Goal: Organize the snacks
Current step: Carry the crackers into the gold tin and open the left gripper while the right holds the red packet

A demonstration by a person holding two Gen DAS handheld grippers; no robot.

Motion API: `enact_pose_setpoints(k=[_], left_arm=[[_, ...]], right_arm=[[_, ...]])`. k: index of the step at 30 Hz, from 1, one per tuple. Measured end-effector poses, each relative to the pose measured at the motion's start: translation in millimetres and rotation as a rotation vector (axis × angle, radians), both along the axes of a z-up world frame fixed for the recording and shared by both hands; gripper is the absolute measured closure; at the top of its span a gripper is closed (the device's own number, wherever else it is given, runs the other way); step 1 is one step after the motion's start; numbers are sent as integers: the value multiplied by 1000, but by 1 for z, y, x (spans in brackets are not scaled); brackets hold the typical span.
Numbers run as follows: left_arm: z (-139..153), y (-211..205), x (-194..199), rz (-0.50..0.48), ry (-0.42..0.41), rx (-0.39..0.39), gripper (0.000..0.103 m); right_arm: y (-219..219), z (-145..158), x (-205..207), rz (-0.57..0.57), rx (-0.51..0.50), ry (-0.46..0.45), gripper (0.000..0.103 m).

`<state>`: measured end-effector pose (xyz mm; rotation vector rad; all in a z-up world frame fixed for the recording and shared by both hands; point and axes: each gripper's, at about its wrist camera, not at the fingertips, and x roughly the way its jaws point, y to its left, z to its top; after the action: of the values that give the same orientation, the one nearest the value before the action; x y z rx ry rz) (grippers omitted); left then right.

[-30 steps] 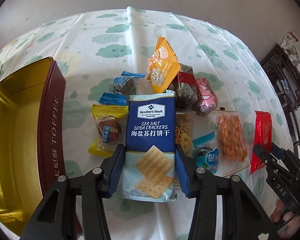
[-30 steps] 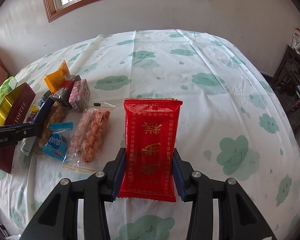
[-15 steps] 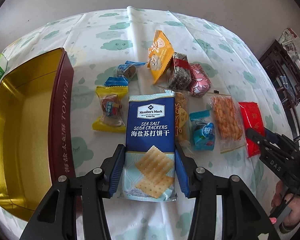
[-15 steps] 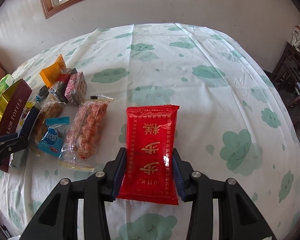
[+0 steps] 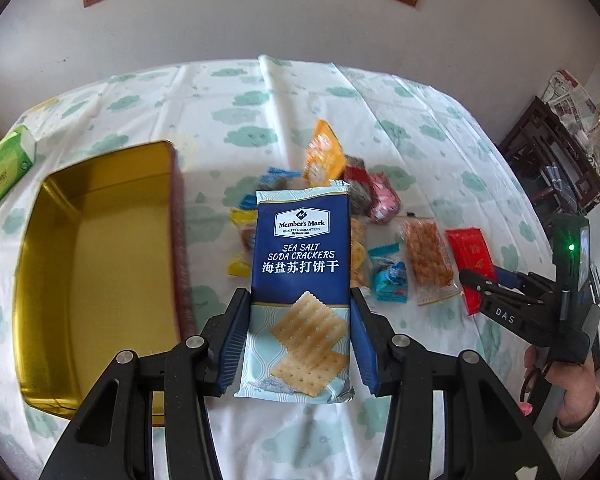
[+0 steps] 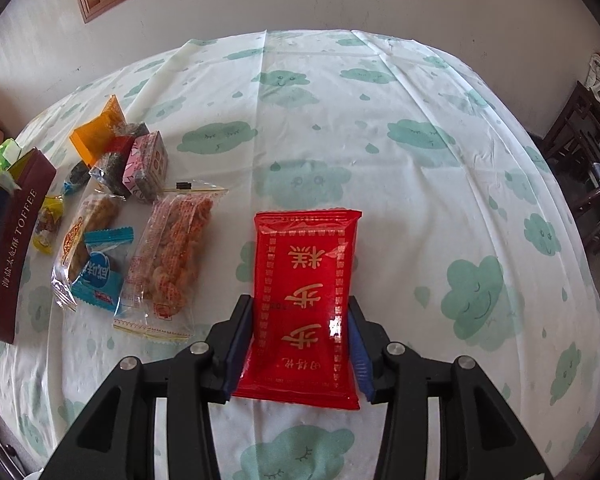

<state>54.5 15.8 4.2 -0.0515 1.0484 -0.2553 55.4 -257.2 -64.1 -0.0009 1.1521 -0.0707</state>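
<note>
My left gripper [image 5: 298, 340] is shut on a blue soda cracker pack [image 5: 300, 264] and holds it raised above the table. The open gold-lined toffee tin [image 5: 100, 256] lies to its left. My right gripper [image 6: 298, 344] is shut on a red snack packet [image 6: 304, 296], lifted over the table; it also shows in the left wrist view [image 5: 470, 260]. A cluster of small snacks lies on the cloth: an orange packet [image 5: 324, 156], a pink one [image 5: 384, 200], a clear bag of orange crisps [image 5: 426, 264], a blue candy [image 5: 390, 280].
A green box [image 5: 8, 164] sits at the table's far left. The cloud-print tablecloth [image 6: 380, 152] covers a round table. Dark wooden furniture [image 5: 556, 160] stands to the right. The toffee tin's maroon wall [image 6: 16, 248] shows at the right wrist view's left edge.
Both grippers have risen and pulled back with their packs, so the table looks farther away. The cracker pack has come off the snack cluster. The window now shows at the top.
</note>
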Motion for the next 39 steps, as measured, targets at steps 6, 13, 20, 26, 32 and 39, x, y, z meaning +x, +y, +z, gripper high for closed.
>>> enact_pose_setpoints(k=[6, 13, 20, 26, 32, 39], left_arm=[[8, 45, 6, 89, -37, 80, 59], [-15, 106, 15, 221, 14, 182, 59], [-43, 136, 6, 253, 81, 203, 59], [-56, 144, 1, 250, 117, 221, 59], [-64, 151, -2, 241, 130, 258, 59], [-67, 148, -3, 214, 123, 320, 59]], right_arm=[[1, 0, 3, -3, -9, 22, 56], [2, 0, 9, -11, -16, 55, 56], [2, 0, 12, -29, -16, 77, 56], [2, 0, 15, -39, -16, 98, 56], [2, -1, 17, -54, -13, 112, 55], [3, -1, 17, -63, -15, 116, 55]])
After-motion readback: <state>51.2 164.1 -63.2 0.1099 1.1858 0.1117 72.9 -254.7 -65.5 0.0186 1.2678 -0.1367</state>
